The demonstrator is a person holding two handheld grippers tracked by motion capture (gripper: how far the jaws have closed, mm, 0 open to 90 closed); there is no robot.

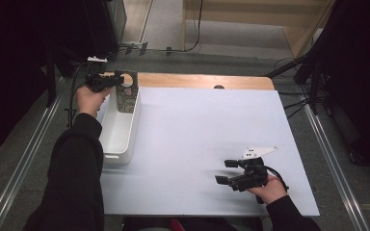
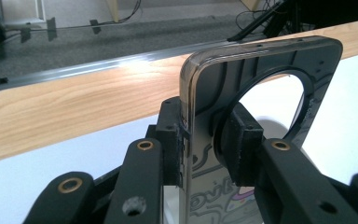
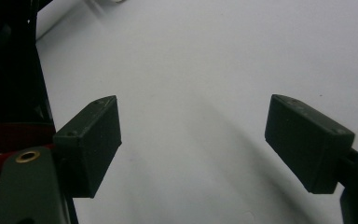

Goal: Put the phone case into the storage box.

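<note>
two hands worked at the white surface (image 1: pixel 192 144), each holding a pair of tongs. the left hand (image 1: pixel 90 98) was raised at about ten o'clock on the surface, forearm in a dark sleeve reaching up along the left edge, with the left tongs (image 1: pixel 118 82) pointing toward three o'clock. those tongs were clamped on a phone case (image 1: pixel 126 96), held upright on its edge over the far end of a white bin (image 1: pixel 118 130); i could not tell whether the case touched the bin. in the left gripper view the pads (image 2: pixel 242 140) pressed both faces of the case (image 2: pixel 261 60) just below its large round camera cutout, with printed drawings showing lower down. the right hand (image 1: pixel 270 188) rested low at about five o'clock, well apart from the bin, its right tongs (image 1: pixel 226 172) pointing toward nine o'clock. in the right gripper view these tongs (image 3: pixel 191 140) stood wide apart over the bare surface with nothing between them. a wooden strip (image 1: pixel 197 81) of the surface ran along the twelve o'clock edge, and beyond it lay grey floor (image 1: pixel 197 60) with cables.
</note>
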